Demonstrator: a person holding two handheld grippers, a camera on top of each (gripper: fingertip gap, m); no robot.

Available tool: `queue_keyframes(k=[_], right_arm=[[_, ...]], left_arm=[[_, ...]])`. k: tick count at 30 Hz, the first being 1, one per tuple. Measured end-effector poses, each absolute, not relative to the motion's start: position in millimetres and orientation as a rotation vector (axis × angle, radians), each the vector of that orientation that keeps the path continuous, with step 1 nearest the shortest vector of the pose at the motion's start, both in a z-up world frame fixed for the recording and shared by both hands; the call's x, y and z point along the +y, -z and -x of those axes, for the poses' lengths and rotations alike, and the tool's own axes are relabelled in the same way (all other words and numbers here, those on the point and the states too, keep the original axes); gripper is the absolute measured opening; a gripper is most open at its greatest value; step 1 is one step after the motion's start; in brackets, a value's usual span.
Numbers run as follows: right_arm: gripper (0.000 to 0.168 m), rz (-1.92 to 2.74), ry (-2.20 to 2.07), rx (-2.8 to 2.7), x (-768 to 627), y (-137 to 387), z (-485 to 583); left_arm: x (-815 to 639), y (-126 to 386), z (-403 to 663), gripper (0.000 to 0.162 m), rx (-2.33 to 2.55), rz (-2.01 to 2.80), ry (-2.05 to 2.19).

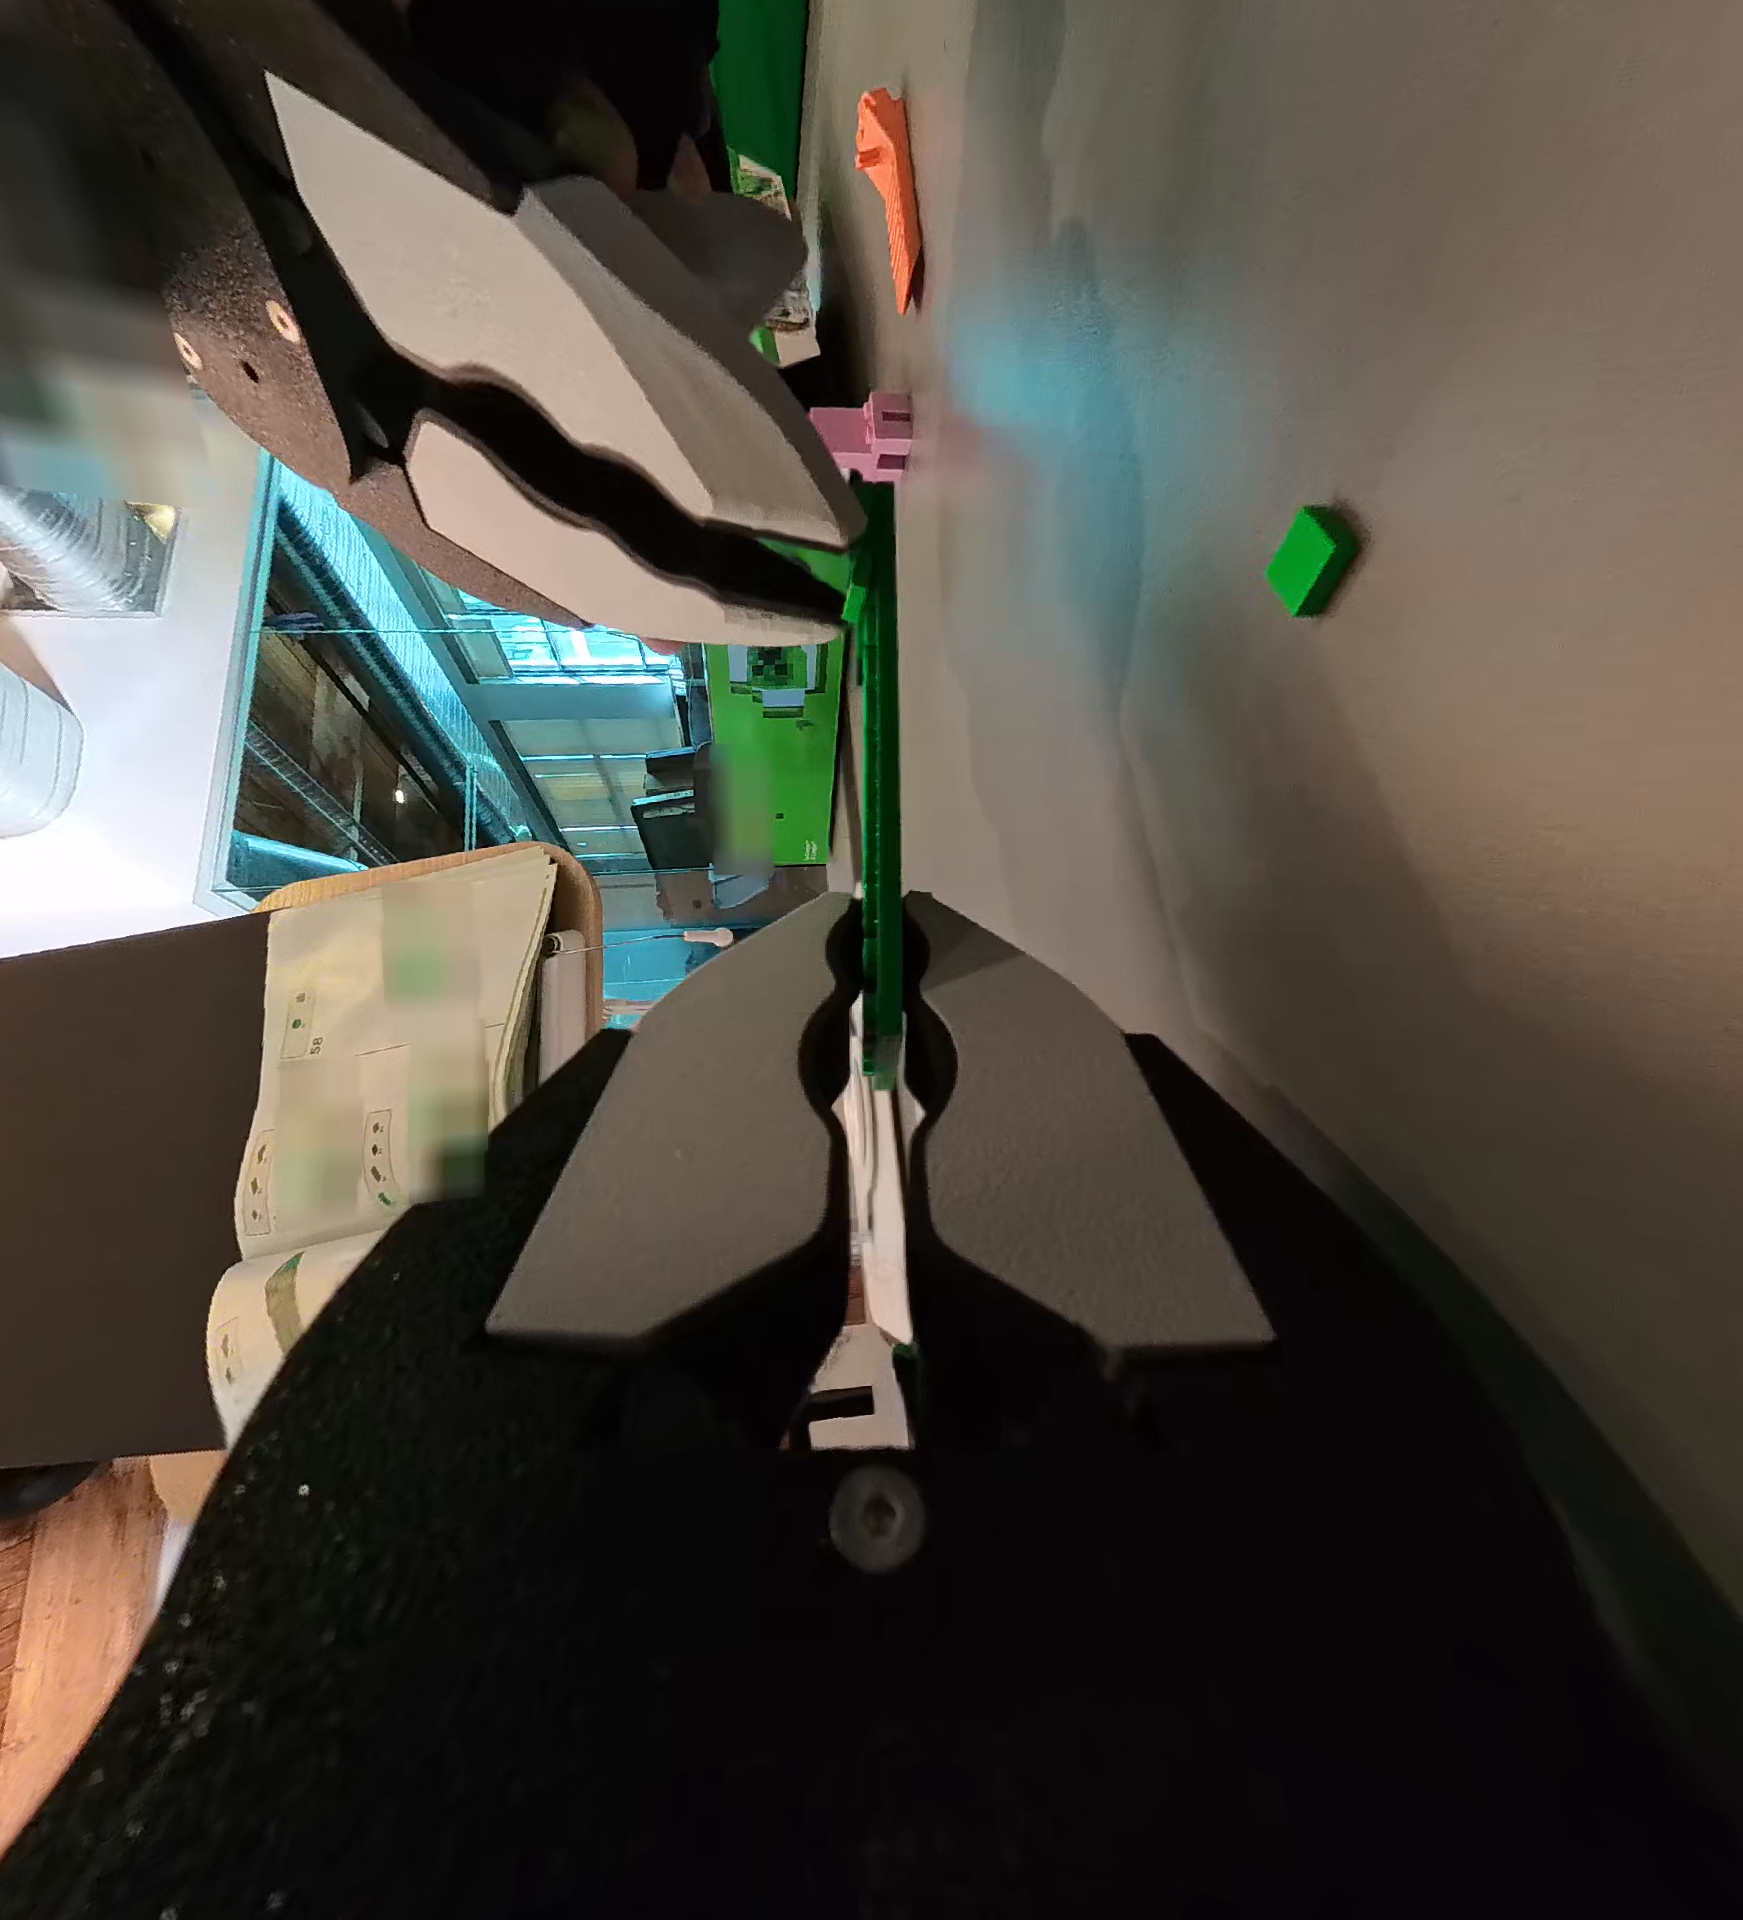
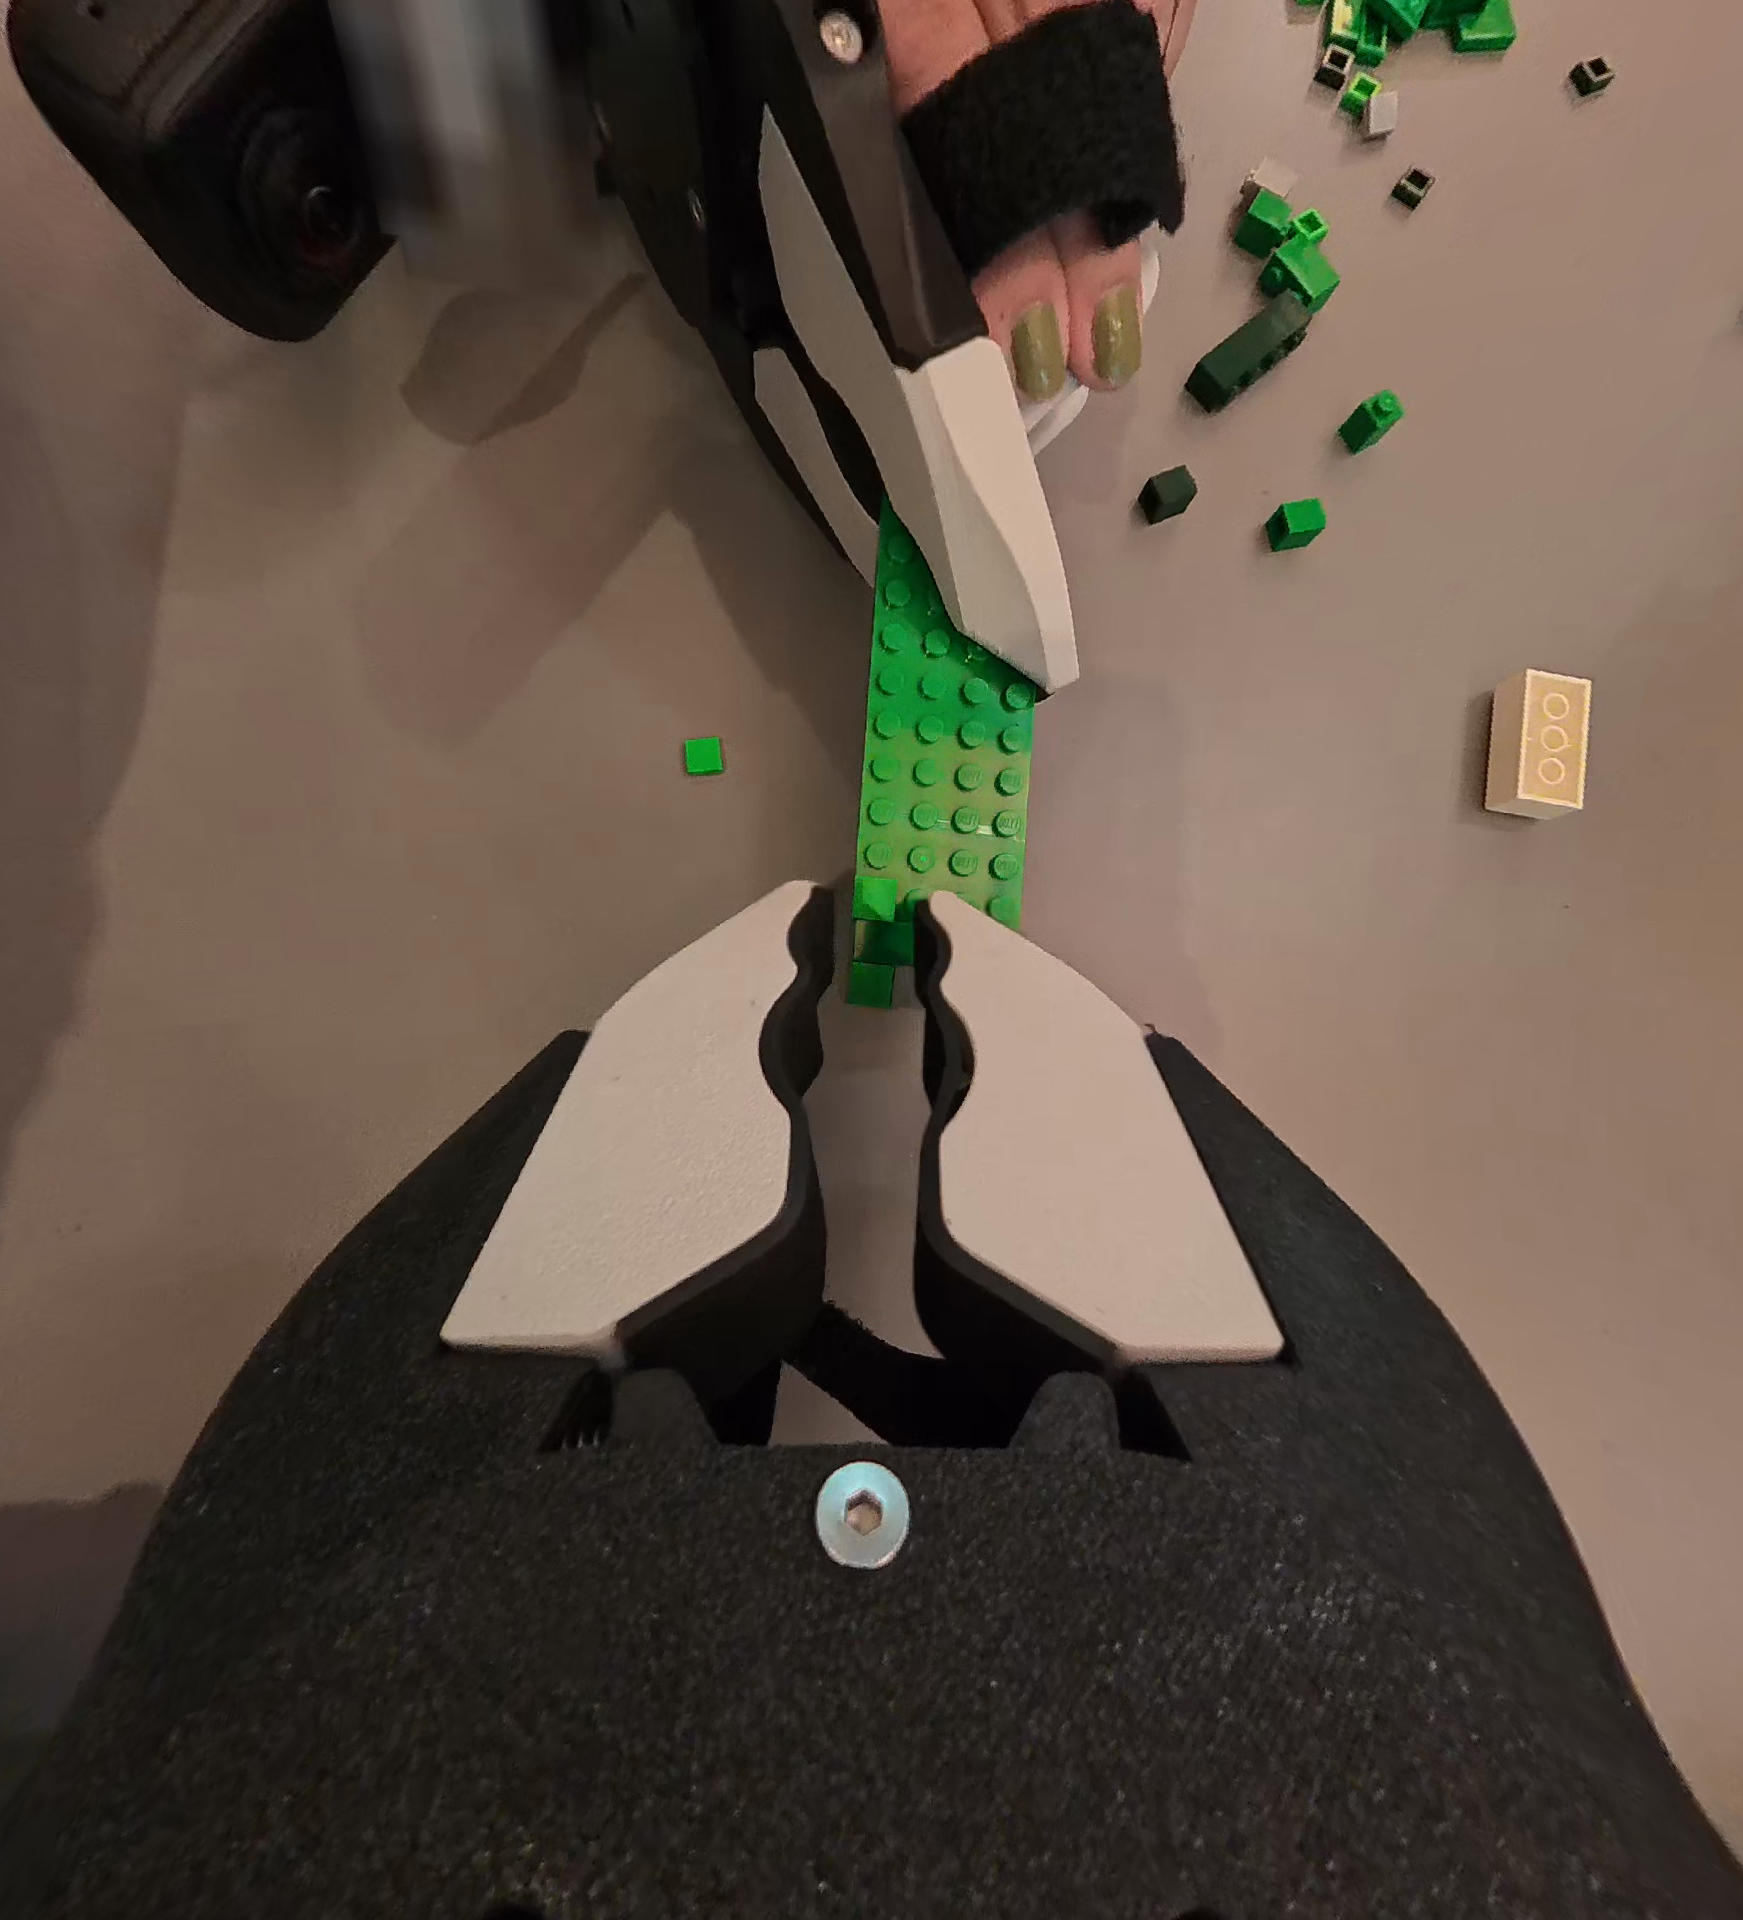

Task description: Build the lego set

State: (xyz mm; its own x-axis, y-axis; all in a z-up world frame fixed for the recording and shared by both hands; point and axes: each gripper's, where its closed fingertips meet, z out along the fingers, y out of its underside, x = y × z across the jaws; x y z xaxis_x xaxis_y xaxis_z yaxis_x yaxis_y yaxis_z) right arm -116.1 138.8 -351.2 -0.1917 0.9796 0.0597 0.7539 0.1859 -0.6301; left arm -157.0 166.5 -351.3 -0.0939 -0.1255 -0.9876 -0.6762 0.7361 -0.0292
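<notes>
Jaws of both grippers clamp opposite ends of the green plate [image 2: 945,758], bare table [image 2: 327,831] alongside.

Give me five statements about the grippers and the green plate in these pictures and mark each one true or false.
1. The left hand-held gripper clamps one end of the green plate. True.
2. The plate lies flat on the table. False: both grippers hold it up.
3. The right hand-held gripper works at small green pieces on the plate's end. True.
4. The loose green tile sits on the plate. False: it lies on the table beside it.
5. The cream brick is orange. False: cream.
</notes>
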Motion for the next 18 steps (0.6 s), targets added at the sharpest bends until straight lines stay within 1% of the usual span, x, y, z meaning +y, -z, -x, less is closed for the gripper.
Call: queue_keyframes(k=[4,8,12,18], right_arm=[[0.026,1.562,-0.661,-1.865,142,330,119],[0.032,1.392,-0.369,-1.711,148,328,127],[0.022,1.099,0.102,-1.624,154,330,128],[0.022,0.97,0.382,-1.589,160,338,127]], left_arm=[[173,352,161,0.004,1.615,0.738,-0.501],[180,354,166,0.004,1.599,0.847,-0.455],[183,355,167,0.005,1.594,0.881,-0.451],[185,355,169,0.005,1.588,0.899,-0.446]])
